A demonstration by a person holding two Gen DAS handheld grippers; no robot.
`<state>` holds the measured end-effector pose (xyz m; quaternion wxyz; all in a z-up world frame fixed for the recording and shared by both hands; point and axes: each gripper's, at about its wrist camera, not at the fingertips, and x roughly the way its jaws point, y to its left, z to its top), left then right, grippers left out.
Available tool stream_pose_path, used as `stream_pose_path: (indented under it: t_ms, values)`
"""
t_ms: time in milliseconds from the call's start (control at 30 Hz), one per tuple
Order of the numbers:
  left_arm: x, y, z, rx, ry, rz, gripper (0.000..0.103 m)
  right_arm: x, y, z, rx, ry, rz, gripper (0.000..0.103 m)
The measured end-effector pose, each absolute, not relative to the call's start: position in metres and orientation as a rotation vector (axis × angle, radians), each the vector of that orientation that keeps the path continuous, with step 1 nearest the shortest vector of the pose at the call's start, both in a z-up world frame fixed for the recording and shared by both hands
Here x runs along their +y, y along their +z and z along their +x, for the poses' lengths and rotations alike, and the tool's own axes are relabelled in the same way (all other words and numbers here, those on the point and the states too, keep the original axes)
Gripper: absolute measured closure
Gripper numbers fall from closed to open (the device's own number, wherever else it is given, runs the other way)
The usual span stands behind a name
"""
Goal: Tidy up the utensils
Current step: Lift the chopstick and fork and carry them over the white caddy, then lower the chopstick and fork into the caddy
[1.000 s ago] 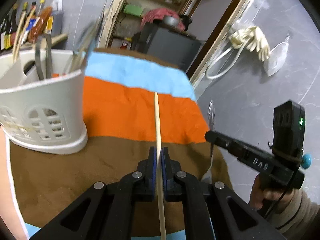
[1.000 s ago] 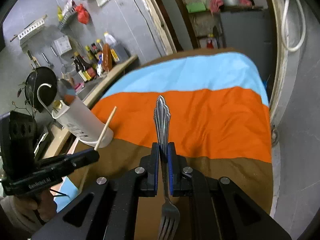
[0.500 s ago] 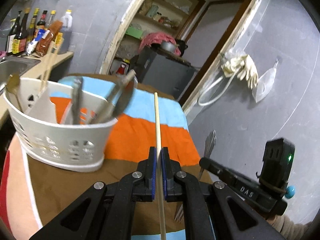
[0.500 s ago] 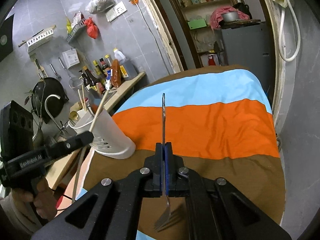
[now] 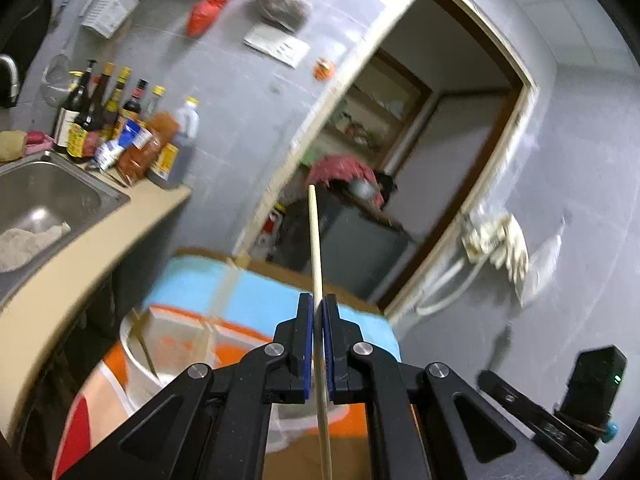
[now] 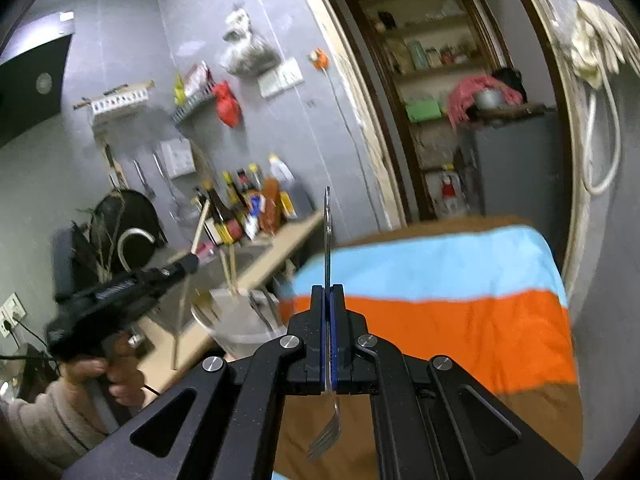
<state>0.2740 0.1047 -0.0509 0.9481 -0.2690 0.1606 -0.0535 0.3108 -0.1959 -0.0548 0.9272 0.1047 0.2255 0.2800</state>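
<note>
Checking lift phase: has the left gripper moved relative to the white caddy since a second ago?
Yes. Left gripper rose; white utensil caddy dropped low in its view.

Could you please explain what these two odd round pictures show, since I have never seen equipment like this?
A person holds a hand-operated tool with tongs in each hand; a wide-angle camera on each looks along the tongs. One picture is from the left tongs, shut on a wooden chopstick. The other is from the right tongs, shut on a metal fork, prongs toward the camera. Below lies a striped cloth on a table, with a white utensil holder holding more utensils.
</note>
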Motion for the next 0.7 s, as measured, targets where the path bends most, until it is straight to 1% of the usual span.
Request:
stream_pose_path:
  t_ms: [133,367,500,700]
  values:
    - [0.136,-0.048,0.286,0.255,-0.075,-0.569,0.098,-0.172,-0.030,0.314,0.378,0.590,0.207,0.101]
    - [0.163,-0.057,0.312,0.213,-0.058,-0.587,0.098,-0.127,-0.005,0.324,0.268,0.574,0.178,0.101]
    - [0.167,-0.066,0.324,0.220,-0.059,-0.567,0.098,-0.103,-0.003,0.331,0.245,0.567,0.161,0.101]
    - [0.165,-0.079,0.326,0.236,-0.056,-0.530,0.098,-0.083,-0.020,0.348,0.274,0.551,0.162,0.101]
